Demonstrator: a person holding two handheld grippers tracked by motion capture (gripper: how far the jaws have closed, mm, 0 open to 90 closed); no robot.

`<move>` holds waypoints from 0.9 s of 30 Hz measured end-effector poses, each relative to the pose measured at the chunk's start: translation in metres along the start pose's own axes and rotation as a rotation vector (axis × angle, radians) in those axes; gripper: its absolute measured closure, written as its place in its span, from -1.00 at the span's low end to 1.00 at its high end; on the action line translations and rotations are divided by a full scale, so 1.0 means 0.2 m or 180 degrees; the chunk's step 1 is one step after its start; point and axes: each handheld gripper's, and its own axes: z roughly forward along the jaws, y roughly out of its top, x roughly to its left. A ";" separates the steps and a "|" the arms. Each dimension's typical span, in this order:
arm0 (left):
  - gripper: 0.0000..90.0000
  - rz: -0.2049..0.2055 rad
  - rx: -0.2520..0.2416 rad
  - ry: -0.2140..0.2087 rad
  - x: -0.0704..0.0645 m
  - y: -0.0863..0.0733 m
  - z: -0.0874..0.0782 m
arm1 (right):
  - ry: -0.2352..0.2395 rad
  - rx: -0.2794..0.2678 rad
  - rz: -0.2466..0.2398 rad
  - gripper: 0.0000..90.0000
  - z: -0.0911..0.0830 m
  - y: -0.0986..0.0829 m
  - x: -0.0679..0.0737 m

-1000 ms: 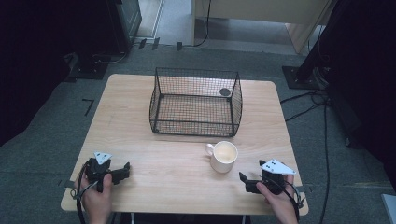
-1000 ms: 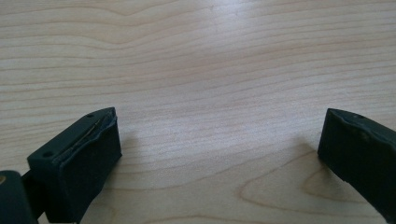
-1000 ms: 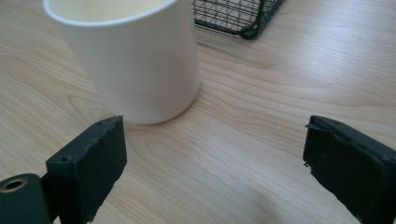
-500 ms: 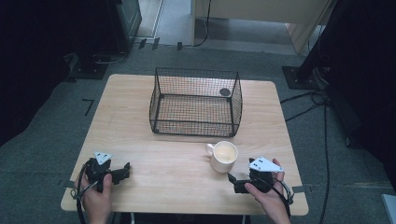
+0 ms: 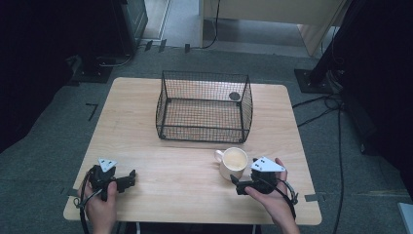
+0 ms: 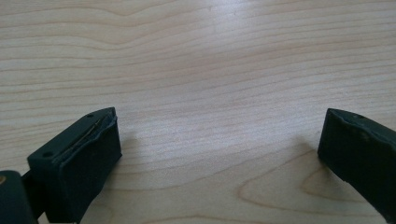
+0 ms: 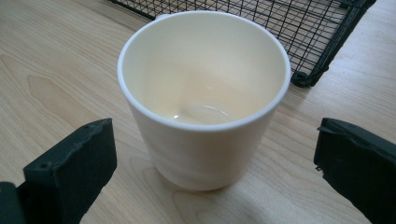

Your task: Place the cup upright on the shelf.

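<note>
A cream mug (image 5: 233,162) stands upright and empty on the wooden table (image 5: 195,146), its handle pointing left in the high view. My right gripper (image 5: 237,185) is open just beside it at the front right. In the right gripper view the mug (image 7: 203,100) sits ahead of the wide-apart jaws, not between them. My left gripper (image 5: 130,178) rests open near the table's front left; its own view has bare wood (image 6: 215,93) between the jaws.
A black wire basket (image 5: 204,106) stands at the table's middle back, with a small dark round object (image 5: 234,96) at its far right corner. Its near corner (image 7: 322,65) lies just behind the mug. Cables (image 5: 331,105) trail on the floor at right.
My right gripper has moved left and forward toward the mug, from the table's right edge to just beside it. The left gripper has stayed put.
</note>
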 end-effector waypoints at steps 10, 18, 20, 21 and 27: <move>-1.00 0.0005 0.0000 0.0000 0.00 0.00 0.00 | -0.0024 0.0050 -0.0066 -1.00 0.08 0.06 0.02; -1.00 0.0005 0.0001 0.0000 0.00 0.00 0.00 | -0.0036 0.0052 -0.0126 -1.00 0.14 0.10 0.05; -1.00 0.0005 0.0001 0.0001 0.00 0.00 0.00 | -0.0038 0.0072 -0.0087 -0.97 0.16 0.11 0.06; -1.00 0.0005 0.0000 0.0001 0.00 0.00 0.00 | -0.0072 0.0071 -0.0081 -0.89 0.16 0.11 0.06; -1.00 0.0005 0.0001 0.0001 0.00 0.00 0.00 | -0.0111 0.0096 -0.0002 -0.82 0.18 0.12 0.05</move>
